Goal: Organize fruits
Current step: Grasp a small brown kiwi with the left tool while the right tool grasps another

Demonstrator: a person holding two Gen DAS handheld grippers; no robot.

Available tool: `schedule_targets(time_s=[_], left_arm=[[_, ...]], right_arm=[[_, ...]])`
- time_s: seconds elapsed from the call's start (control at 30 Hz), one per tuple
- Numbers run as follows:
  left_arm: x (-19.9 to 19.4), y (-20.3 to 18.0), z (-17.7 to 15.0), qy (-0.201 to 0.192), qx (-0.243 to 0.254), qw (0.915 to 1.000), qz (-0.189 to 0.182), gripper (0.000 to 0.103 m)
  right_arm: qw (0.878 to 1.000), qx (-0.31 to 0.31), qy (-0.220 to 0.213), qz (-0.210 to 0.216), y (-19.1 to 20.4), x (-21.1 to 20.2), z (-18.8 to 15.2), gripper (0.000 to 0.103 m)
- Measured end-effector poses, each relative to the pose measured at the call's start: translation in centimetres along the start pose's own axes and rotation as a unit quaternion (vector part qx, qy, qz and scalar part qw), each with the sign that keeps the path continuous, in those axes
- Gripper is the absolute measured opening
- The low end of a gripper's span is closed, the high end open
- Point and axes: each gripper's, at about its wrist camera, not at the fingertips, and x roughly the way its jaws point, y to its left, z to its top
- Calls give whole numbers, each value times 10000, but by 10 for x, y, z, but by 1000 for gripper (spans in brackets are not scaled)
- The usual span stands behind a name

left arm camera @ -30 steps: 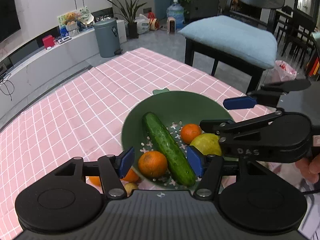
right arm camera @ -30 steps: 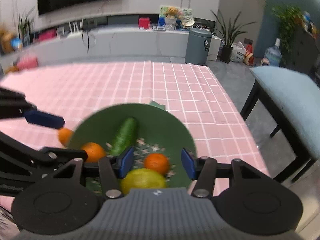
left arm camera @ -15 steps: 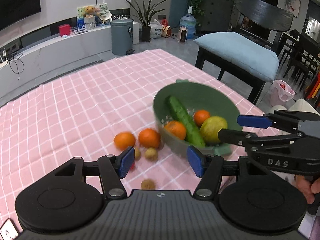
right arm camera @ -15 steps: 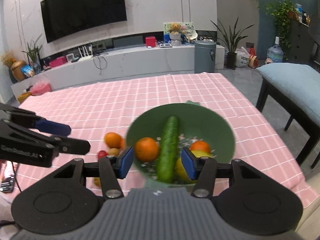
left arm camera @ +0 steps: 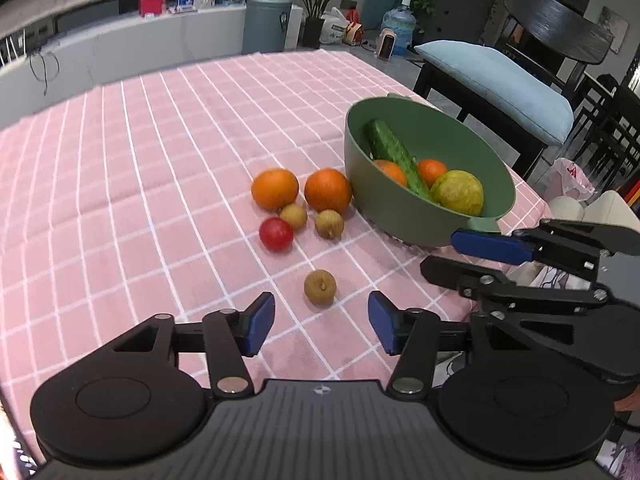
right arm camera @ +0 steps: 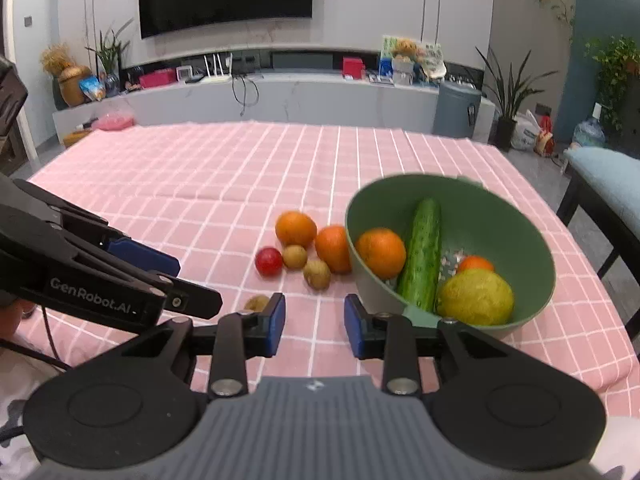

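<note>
A green bowl point(left arm camera: 496, 168) point(right arm camera: 500, 216) holds a cucumber point(left arm camera: 394, 156) point(right arm camera: 422, 256), two oranges and a yellow-green fruit point(left arm camera: 457, 193) point(right arm camera: 475, 298). Left of it on the pink checked cloth lie two oranges point(left arm camera: 275, 189) point(left arm camera: 328, 191), a red fruit point(left arm camera: 276, 233) point(right arm camera: 269, 261) and small brown fruits point(left arm camera: 329, 223). One brown fruit point(left arm camera: 320, 287) point(right arm camera: 257, 303) lies alone, just ahead of my left gripper point(left arm camera: 320, 324), whose jaws are closing with nothing between them. My right gripper point(right arm camera: 315, 325) hovers by the bowl's near side, its jaws closing on nothing.
The table's right edge runs just past the bowl. A dark chair with a blue cushion point(left arm camera: 496, 76) stands beyond it. A grey bin point(left arm camera: 266, 24) and a low white cabinet point(right arm camera: 280, 96) are far behind. The cloth point(left arm camera: 120, 184) stretches left.
Both grippers have drawn back from over the bowl toward the near table edge and lower. Their jaws have narrowed. The loose fruit on the cloth has come into view.
</note>
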Motion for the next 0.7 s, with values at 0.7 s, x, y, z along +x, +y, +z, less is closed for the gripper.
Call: schedule_targets(time_s=[0.7], left_arm=[[67, 3, 4, 539, 50, 9985, -39, 29]], right_arm=[[9962, 757, 435, 10, -11, 47, -11, 20]])
